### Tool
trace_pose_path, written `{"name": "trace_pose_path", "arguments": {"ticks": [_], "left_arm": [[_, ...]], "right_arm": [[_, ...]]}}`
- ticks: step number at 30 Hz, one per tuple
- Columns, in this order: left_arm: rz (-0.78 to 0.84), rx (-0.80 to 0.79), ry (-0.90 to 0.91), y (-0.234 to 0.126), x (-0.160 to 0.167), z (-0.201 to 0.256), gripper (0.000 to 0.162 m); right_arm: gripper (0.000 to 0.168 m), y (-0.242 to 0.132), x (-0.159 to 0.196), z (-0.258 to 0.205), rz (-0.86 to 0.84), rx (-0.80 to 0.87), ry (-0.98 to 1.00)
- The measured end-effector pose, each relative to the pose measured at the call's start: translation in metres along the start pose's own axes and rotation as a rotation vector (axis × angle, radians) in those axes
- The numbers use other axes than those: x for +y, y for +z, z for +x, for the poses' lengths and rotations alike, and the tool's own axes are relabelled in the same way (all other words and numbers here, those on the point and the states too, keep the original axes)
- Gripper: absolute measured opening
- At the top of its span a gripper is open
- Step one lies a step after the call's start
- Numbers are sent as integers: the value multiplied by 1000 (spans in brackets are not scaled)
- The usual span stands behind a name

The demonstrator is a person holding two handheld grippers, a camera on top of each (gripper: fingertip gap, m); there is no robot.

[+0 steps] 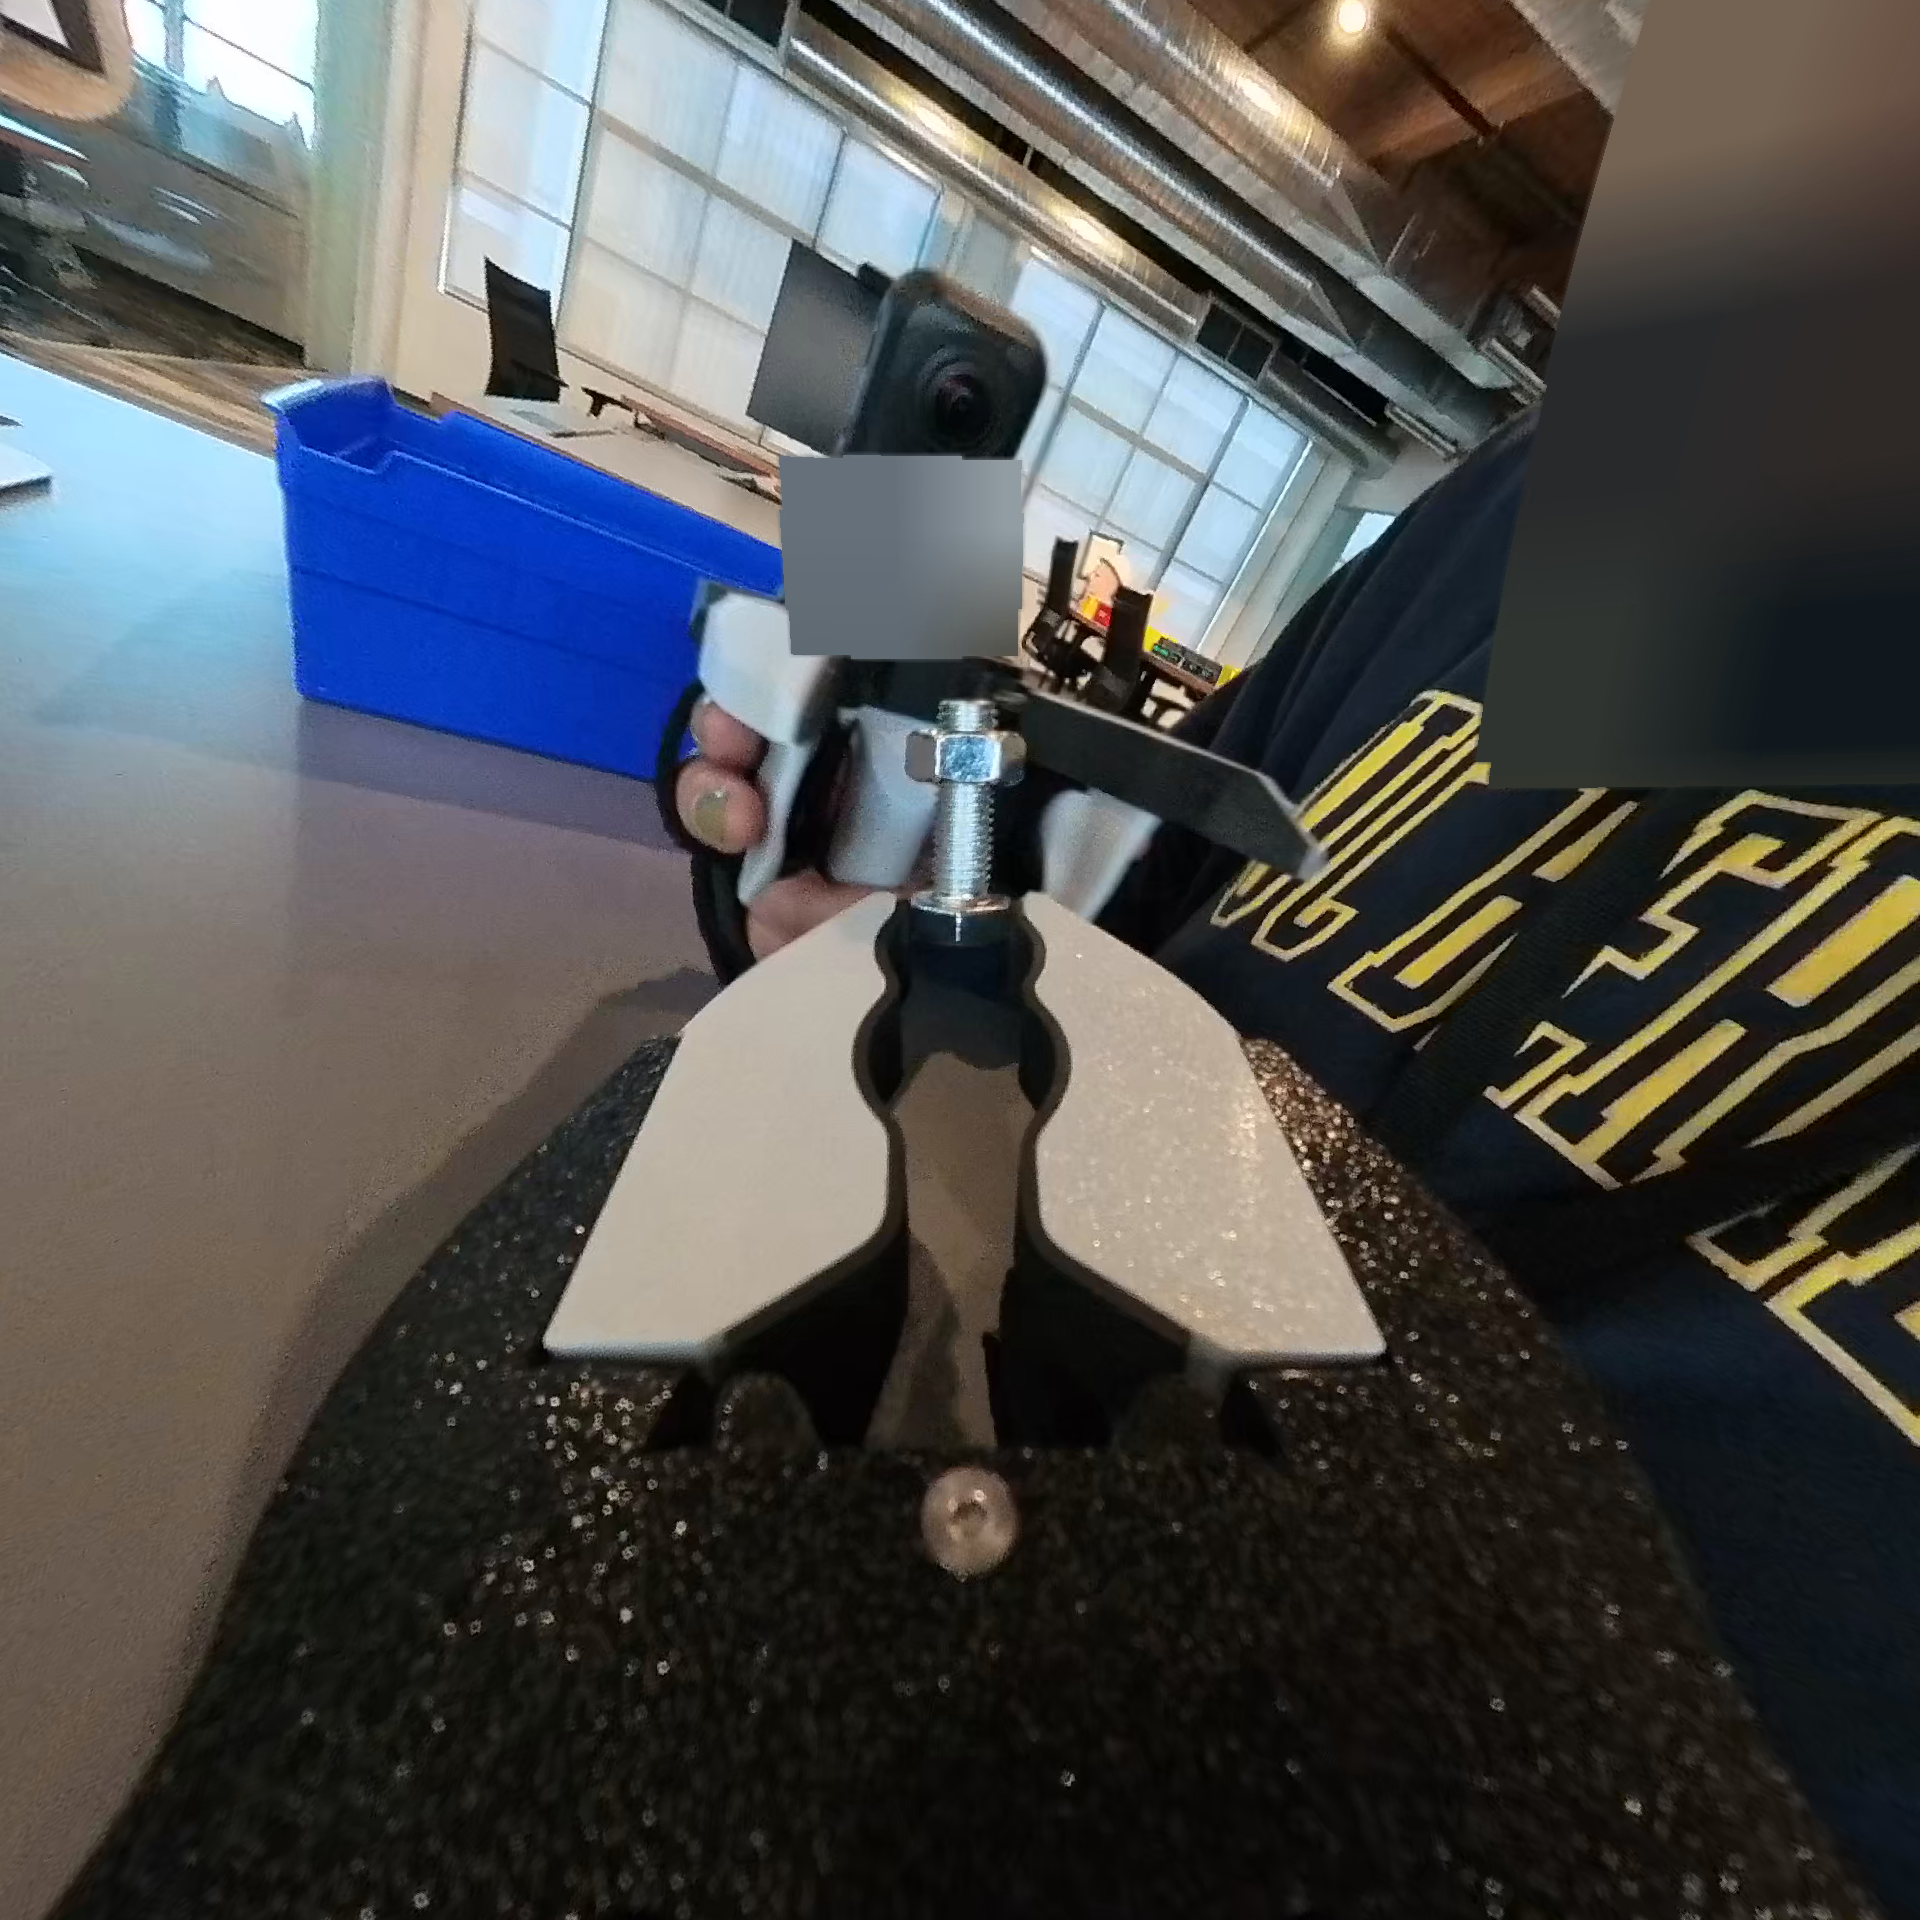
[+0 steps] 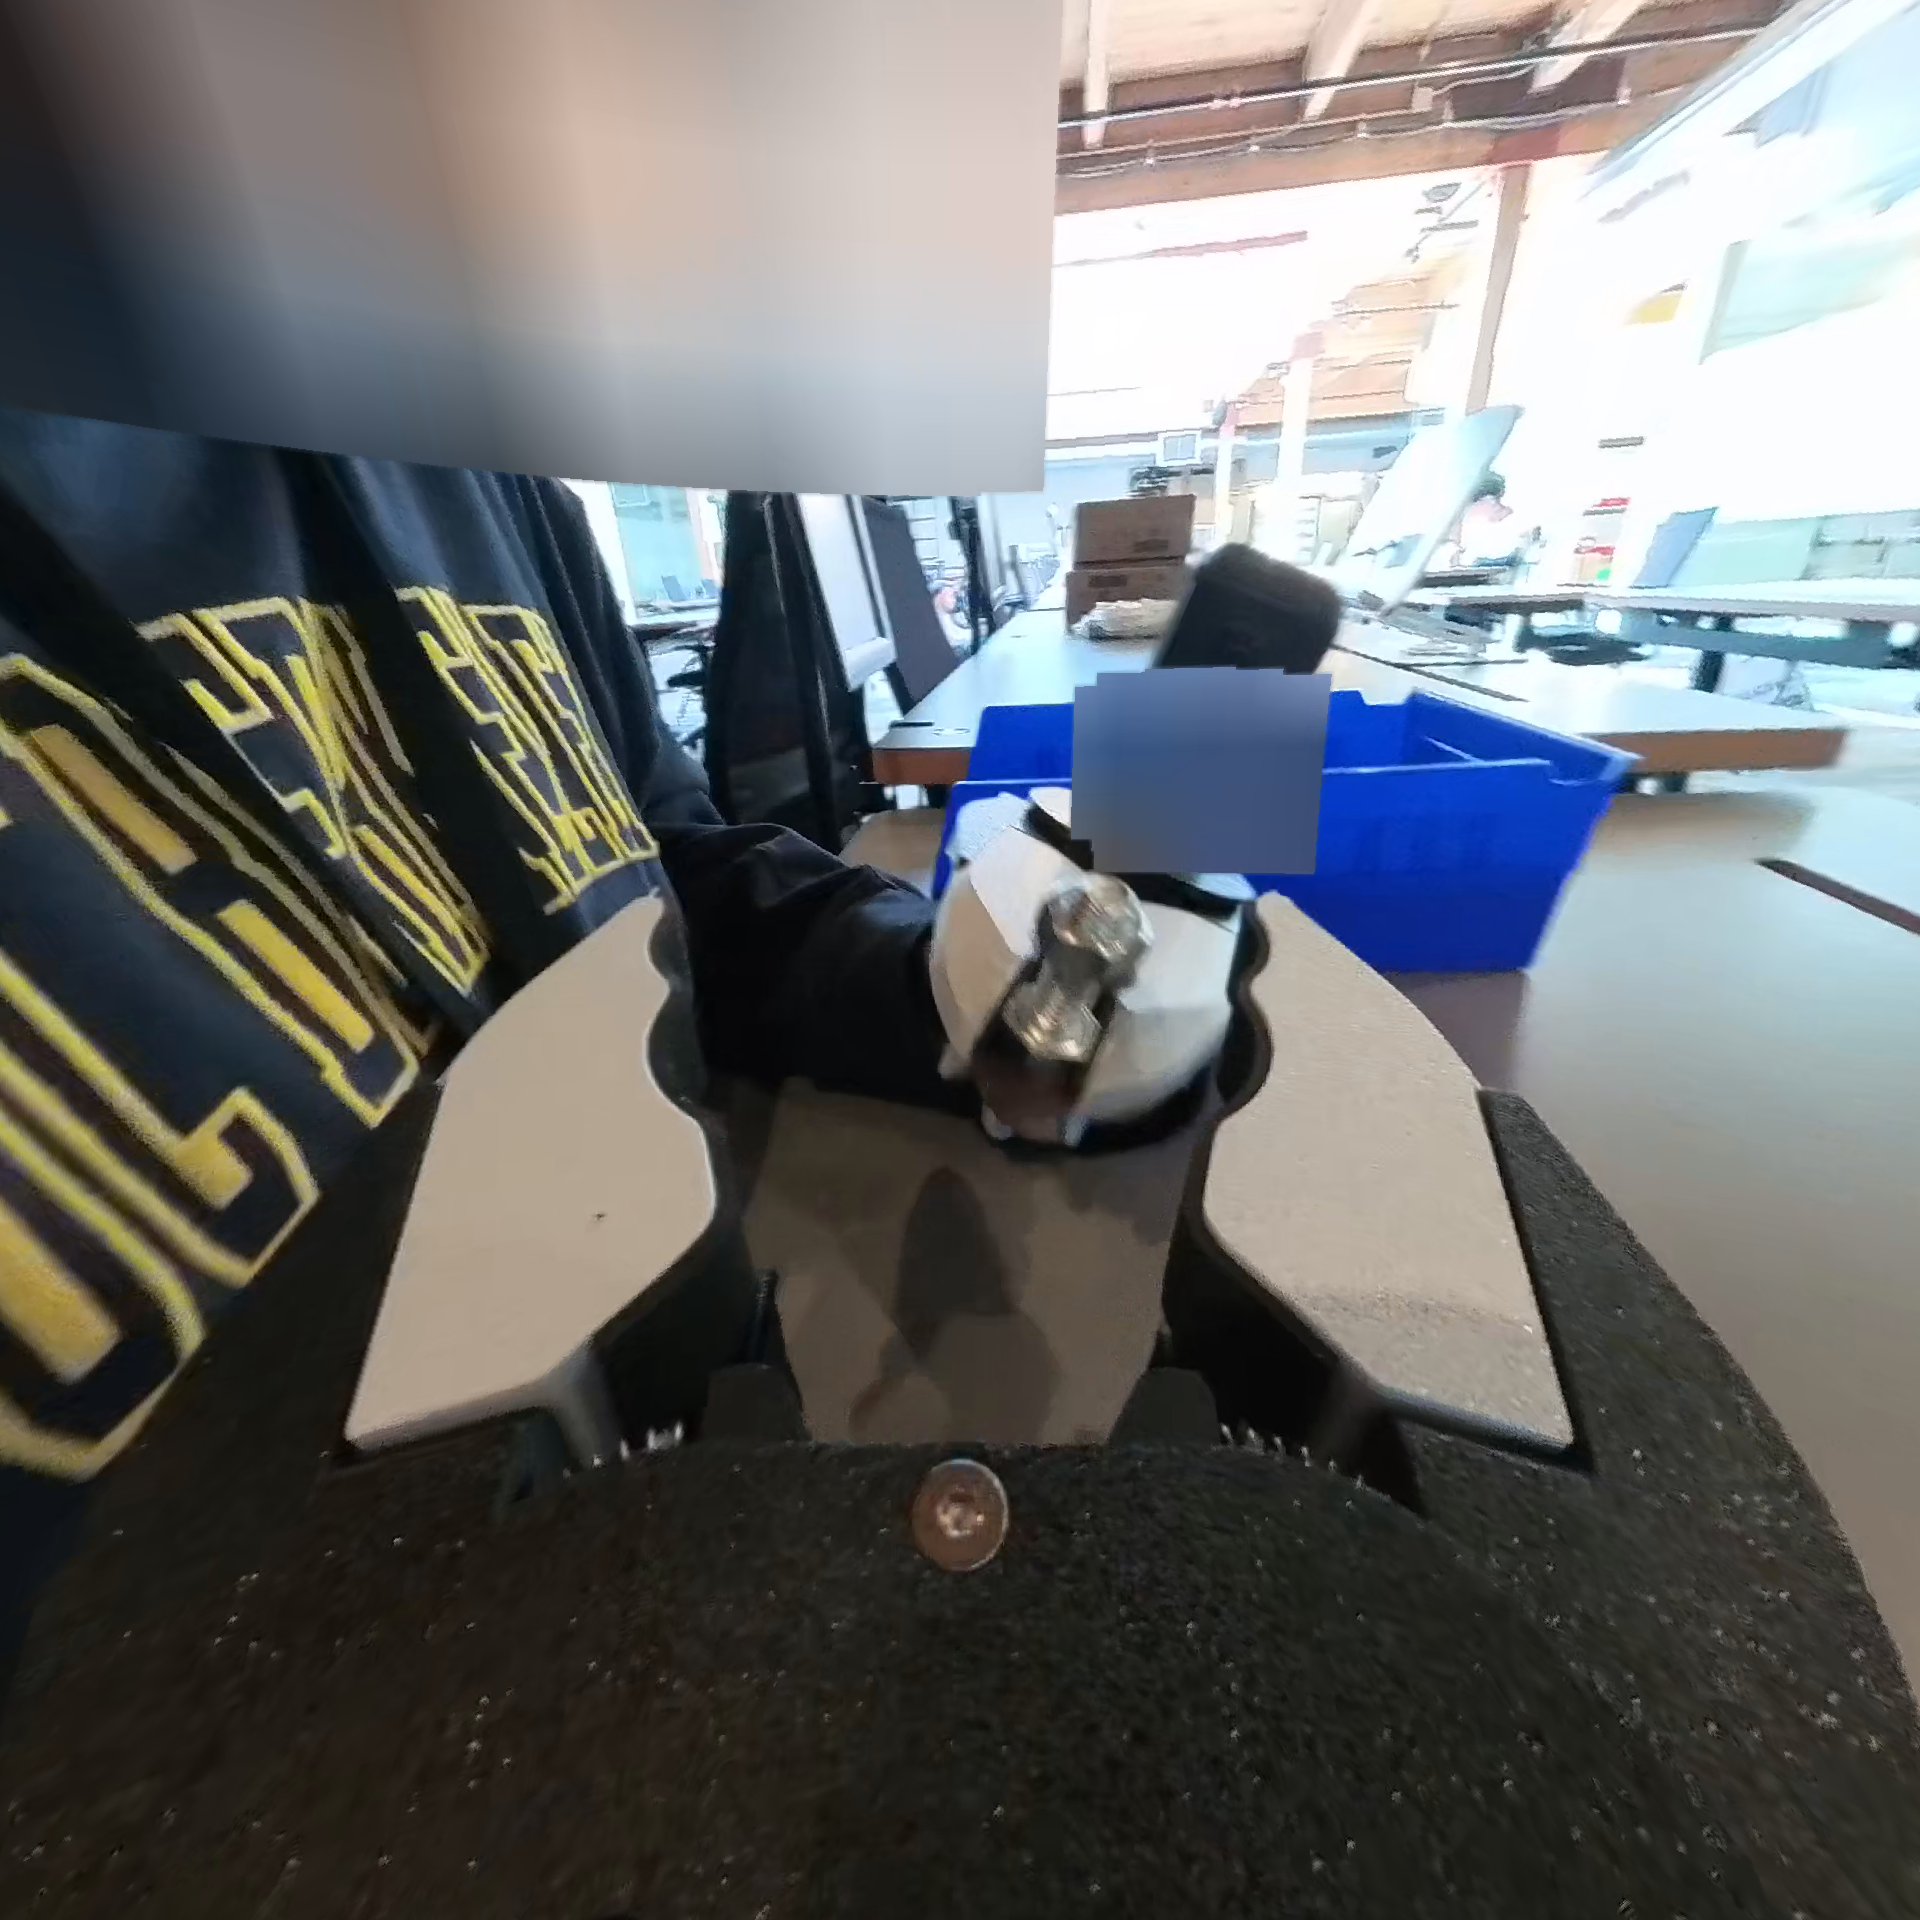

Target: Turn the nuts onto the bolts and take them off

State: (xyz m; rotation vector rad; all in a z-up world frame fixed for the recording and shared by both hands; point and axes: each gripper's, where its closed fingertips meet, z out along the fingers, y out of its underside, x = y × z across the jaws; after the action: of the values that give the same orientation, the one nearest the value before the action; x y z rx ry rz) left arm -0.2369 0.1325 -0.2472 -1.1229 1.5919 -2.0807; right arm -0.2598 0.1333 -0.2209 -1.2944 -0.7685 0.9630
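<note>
My left gripper (image 1: 954,916) is shut on the head of a silver bolt (image 1: 964,842) that stands upright from its fingertips. A silver nut (image 1: 964,756) sits on the thread near the bolt's top end. My right gripper (image 2: 966,935) is open, its two grey fingers (image 2: 582,1122) spread wide. In the right wrist view the bolt (image 2: 1049,1023) and nut (image 2: 1096,923) lie in the gap between those fingers, nearer the right one, and touch neither. The right gripper's camera (image 1: 951,384) faces me just beyond the bolt, with a hand (image 1: 727,769) on its handle.
A blue plastic bin (image 1: 468,582) stands on the grey table (image 1: 260,935) behind the grippers; it also shows in the right wrist view (image 2: 1455,831). A person in a dark sweatshirt with yellow lettering (image 1: 1558,1039) is close on one side. Only a small space, under 4 cm, lies between the two pairs of fingers.
</note>
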Motion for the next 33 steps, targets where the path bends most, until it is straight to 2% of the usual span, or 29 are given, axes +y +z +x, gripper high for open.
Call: {"name": "trace_pose_path", "arguments": {"ticks": [6,10,13,14,15,16,18,20,21,23,25,33], "left_arm": [[-31,3,-1,3,5,0,17],[-32,-5,9,2,5,-1,17],[-12,-19,36,-2,0,-1,17],[1,-26,36,-4,-3,-2,17],[16,-41,29,-7,-6,-4,17],[28,-45,24,-9,-8,-6,17],[45,-49,19,-12,-10,-7,17],[38,-44,17,-11,-9,-6,17],[28,-41,17,-9,-7,-6,17],[11,-32,18,-6,-4,-5,17],[0,-27,18,-4,-2,-4,17],[-25,-41,26,0,2,-6,17]], "right_arm": [[104,18,0,-12,21,-52,7],[99,13,3,-13,6,-65,8],[87,-6,7,-10,-31,-66,13],[78,-17,9,-11,-49,-80,9],[55,-28,10,-18,-66,-134,7],[51,-34,7,-16,-55,-126,32],[59,-39,-1,2,-7,-16,33],[52,-38,1,25,-20,137,15],[50,-35,4,29,-35,157,16],[41,-27,7,32,-39,180,57],[32,-17,12,26,-52,131,102],[16,-7,18,26,-48,118,151]]}}
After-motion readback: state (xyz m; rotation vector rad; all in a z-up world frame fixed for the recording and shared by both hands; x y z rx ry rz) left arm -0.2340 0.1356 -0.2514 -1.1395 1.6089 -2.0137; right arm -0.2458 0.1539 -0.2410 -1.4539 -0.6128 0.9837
